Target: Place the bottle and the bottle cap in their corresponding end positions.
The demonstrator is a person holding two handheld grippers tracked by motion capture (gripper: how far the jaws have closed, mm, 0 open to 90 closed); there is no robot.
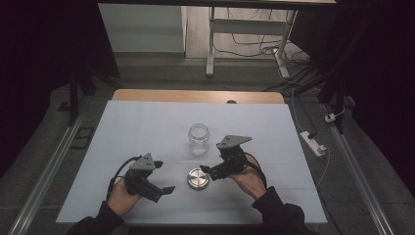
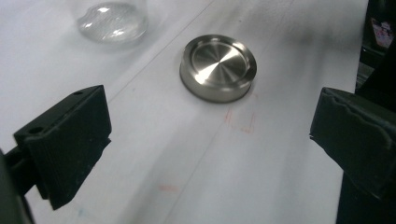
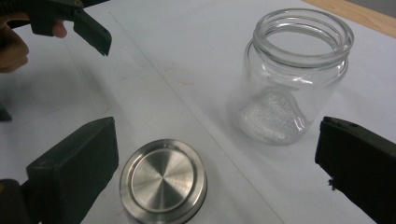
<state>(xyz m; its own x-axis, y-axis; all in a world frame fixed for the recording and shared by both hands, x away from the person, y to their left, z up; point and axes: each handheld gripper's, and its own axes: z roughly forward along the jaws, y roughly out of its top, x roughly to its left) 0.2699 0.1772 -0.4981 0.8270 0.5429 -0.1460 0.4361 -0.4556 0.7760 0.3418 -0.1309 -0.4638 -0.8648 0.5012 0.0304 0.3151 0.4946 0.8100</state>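
Table (image 1: 147, 122) covered with a white sheet; a strip of bare wood shows along its far edge.

Glass jar (image 1: 198, 138): upright, mouth open, no lid on it. It stands near the middle of the sheet. In the right gripper view the jar (image 3: 294, 79) is clear and empty, thread ring visible at the neck.

Metal lid (image 1: 198, 178): lies flat on the sheet, nearer the person than the jar and apart from it. In the left gripper view the lid (image 2: 218, 66) shows a brushed face with a raised rim; faint red pen marks sit on the sheet just beside it.

Left gripper (image 1: 164, 191): held in the person's left hand (image 1: 121, 198), low over the sheet to the left of the lid and pointing toward it. Jaws stand wide apart, nothing between them; in its own view the lid lies ahead, clear of both jaws.

Right gripper (image 1: 208, 172): held in the right hand (image 1: 250, 178), just right of the lid, between lid and jar as seen from above. Jaws wide apart, empty. In the right gripper view the lid (image 3: 163, 181) sits just beside the left-hand jaw; whether they touch I cannot tell. The jar stands farther off, toward the other jaw.

Both dark sleeves enter from the near edge.
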